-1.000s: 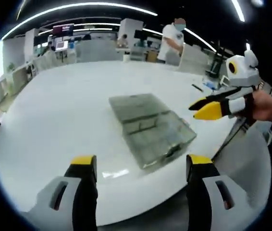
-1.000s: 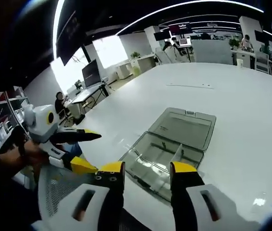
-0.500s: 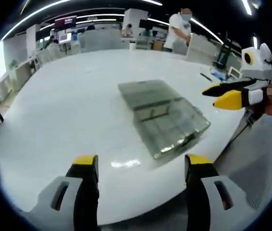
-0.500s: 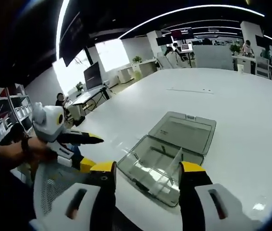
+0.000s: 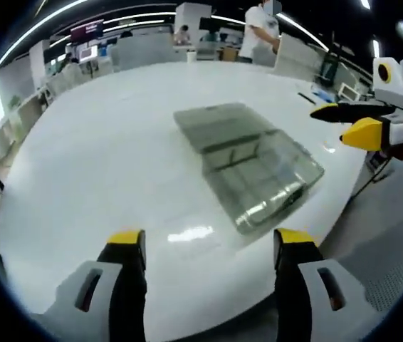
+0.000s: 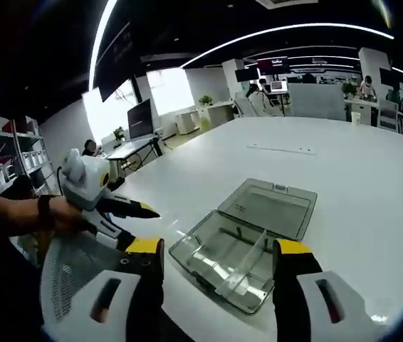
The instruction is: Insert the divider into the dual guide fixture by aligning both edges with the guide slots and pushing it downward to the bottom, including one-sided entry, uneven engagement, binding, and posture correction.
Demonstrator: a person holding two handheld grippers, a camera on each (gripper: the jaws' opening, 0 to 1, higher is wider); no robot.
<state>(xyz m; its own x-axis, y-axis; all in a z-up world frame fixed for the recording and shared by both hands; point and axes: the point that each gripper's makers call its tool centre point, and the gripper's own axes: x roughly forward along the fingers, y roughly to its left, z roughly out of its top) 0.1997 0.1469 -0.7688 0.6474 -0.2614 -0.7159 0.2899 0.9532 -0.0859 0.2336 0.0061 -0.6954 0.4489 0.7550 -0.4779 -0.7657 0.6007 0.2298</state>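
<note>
Both my claws are spread wide and hold nothing: left gripper (image 5: 207, 246), right gripper (image 6: 219, 256). One clear box (image 6: 241, 242) lies open on the white table (image 5: 95, 157), lid flat, one divider (image 6: 248, 253) standing inside. Since a second ago both claws sit closer to the box.

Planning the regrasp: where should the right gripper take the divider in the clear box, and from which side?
Judging from the right gripper view, grip the divider by its top edge, coming from above. It stands upright as a thin wall inside the open clear box, so only that edge looks free. The right gripper is open and off it.
</note>
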